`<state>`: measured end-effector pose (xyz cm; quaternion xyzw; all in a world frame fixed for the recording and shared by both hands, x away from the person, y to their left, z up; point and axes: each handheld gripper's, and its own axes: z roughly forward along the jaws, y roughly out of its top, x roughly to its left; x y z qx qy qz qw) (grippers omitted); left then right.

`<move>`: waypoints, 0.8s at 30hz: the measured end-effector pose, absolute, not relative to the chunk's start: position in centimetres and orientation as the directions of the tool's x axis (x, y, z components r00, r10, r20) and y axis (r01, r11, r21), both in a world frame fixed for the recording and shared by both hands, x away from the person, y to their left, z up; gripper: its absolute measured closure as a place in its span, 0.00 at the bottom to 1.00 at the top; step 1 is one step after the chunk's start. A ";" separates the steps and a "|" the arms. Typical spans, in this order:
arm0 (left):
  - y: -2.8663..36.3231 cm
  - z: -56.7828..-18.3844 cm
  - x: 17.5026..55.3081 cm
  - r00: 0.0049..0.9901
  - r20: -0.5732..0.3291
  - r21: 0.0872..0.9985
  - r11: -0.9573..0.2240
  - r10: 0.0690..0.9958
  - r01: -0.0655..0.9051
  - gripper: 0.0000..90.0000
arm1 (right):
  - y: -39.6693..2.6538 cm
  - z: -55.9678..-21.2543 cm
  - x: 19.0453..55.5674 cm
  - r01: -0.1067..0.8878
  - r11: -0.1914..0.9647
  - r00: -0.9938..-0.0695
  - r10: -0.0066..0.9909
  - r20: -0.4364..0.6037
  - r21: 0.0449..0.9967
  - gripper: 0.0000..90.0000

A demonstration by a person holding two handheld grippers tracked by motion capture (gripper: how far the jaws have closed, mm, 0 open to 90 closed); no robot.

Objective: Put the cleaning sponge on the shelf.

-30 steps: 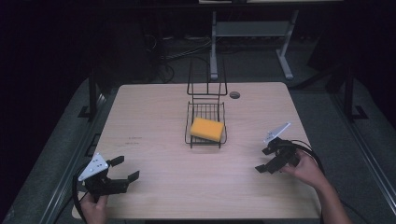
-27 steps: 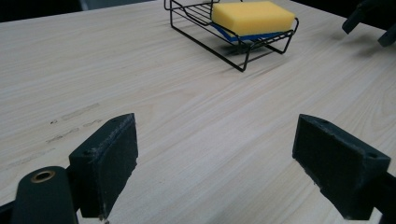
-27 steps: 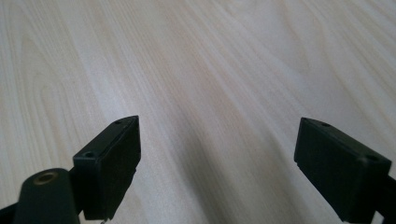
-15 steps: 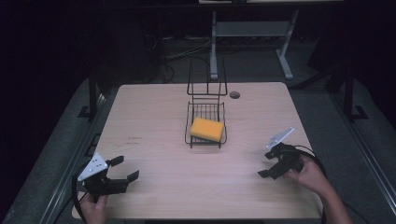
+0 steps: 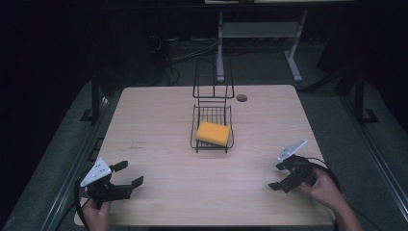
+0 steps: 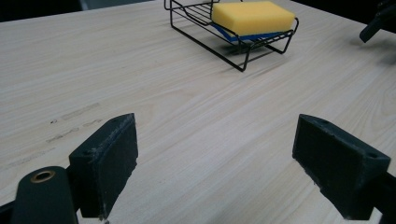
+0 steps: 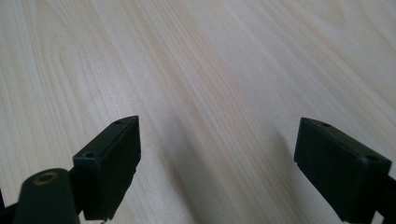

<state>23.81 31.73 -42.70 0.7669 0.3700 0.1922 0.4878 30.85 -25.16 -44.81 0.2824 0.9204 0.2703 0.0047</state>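
Inside wire basket (image 5: 195, 126), yellow sponge (image 5: 213, 134), blue underside

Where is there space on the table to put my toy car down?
Lots of room. The table is bare on the wide left patch, from the wire rack to the left edge, and on the strip between the left gripper and right gripper. The middle back is taken: the rack holds a yellow sponge.

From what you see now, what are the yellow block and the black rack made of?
The yellow block looks like soft foam sponge: matte, porous, with a blue layer beneath. The black rack looks like thin metal wire, dark-coated: slim bent rods in a grid.
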 end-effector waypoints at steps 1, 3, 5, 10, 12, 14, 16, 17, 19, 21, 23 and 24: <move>31.7 -42.7 23.8 0.652 -0.066 0.890 -0.250 0.755 0.380 0.15 | -25.2 -44.8 30.9 0.517 0.694 -0.840 0.522 0.144 0.500 0.16; 31.7 -42.7 23.8 0.652 -0.065 0.890 -0.251 0.756 0.380 0.15 | -25.3 -45.0 30.6 0.519 0.691 -0.839 0.523 0.147 0.503 0.16; 31.7 -42.7 23.8 0.651 -0.066 0.891 -0.249 0.756 0.380 0.15 | -25.4 -45.2 30.3 0.523 0.689 -0.837 0.527 0.148 0.502 0.16; 31.7 -42.7 23.8 0.653 -0.063 0.891 -0.252 0.755 0.379 0.15 | -25.7 -45.3 29.5 0.522 0.682 -0.836 0.530 0.146 0.512 0.16; 31.7 -42.7 23.8 0.653 -0.064 0.890 -0.253 0.755 0.379 0.15 | -25.8 -45.3 29.2 0.525 0.676 -0.833 0.534 0.148 0.517 0.16; 31.7 -42.7 23.8 0.653 -0.063 0.890 -0.253 0.755 0.379 0.15 | -26.0 -45.3 28.9 0.524 0.677 -0.833 0.536 0.142 0.517 0.16; 31.7 -42.7 23.8 0.653 -0.063 0.890 -0.253 0.755 0.379 0.15 | -26.0 -45.3 28.7 0.524 0.675 -0.831 0.538 0.139 0.519 0.16; 31.7 -42.7 23.8 0.653 -0.064 0.890 -0.253 0.755 0.379 0.15 | -26.1 -45.4 28.6 0.523 0.675 -0.832 0.538 0.138 0.521 0.16; 31.6 -42.7 23.8 0.651 -0.069 0.890 -0.249 0.756 0.383 0.15 | -26.2 -45.4 28.4 0.523 0.672 -0.830 0.540 0.137 0.524 0.16; 31.6 -42.7 23.8 0.650 -0.069 0.889 -0.249 0.757 0.385 0.15 | -26.2 -45.4 28.2 0.527 0.666 -0.827 0.545 0.139 0.528 0.16; 31.6 -42.7 23.8 0.650 -0.065 0.890 -0.250 0.757 0.380 0.15 | -26.3 -45.4 28.0 0.529 0.658 -0.823 0.551 0.136 0.536 0.16; 31.6 -42.7 23.8 0.649 -0.068 0.889 -0.249 0.758 0.384 0.15 | -26.3 -45.4 27.8 0.528 0.650 -0.822 0.552 0.137 0.547 0.16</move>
